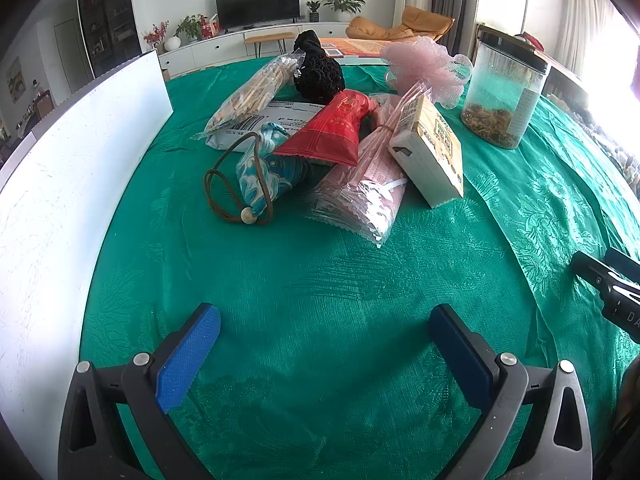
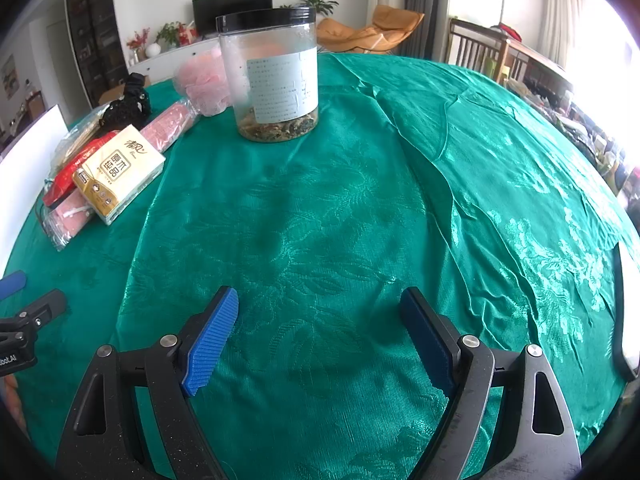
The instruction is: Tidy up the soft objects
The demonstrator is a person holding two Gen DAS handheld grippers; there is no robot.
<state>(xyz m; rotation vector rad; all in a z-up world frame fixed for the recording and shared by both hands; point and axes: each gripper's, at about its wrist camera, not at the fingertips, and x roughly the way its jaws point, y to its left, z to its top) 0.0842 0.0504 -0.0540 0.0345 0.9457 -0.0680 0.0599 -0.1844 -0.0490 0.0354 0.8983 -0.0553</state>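
- The left gripper (image 1: pixel 325 344) hovers low over the green cloth (image 1: pixel 320 280), its blue pads (image 1: pixel 188 356) spread wide with nothing between them.
- The right gripper (image 2: pixel 319 334) is likewise spread wide over bare cloth and holds nothing.
- In the left view the right gripper shows at the right edge; in the right view a blue pad of the left gripper shows at the left edge.
- The soft things lie heaped together on the cloth, ahead of the left gripper and well apart from it.
- Nearest the left gripper are a blue patterned pouch (image 1: pixel 260 172) with a brown cord (image 1: pixel 224 196) and wooden bead (image 1: pixel 248 216), and a clear pack of pink masks (image 1: pixel 360 196).
- A red packet (image 1: pixel 332 128) rests across the pouch and the mask pack.
- A tissue pack (image 1: pixel 430 152) leans tilted against the right side of the mask pack.
- A white mailer (image 1: pixel 272 120) lies under the red packet, with a clear bag of sticks (image 1: pixel 256 92) on top of it.
- Behind them sits a black mesh bundle (image 1: pixel 318 68), and to its right a pink bath pouf (image 1: pixel 424 68).
- A clear jar (image 1: pixel 502 92) with a black lid stands upright just right of the pouf, dried bits in its bottom.
- A white board (image 1: pixel 80 160) stands on edge along the left side of the table.
- From the right wrist view, the jar (image 2: pixel 272 76) stands straight ahead, with the heap off to the left.
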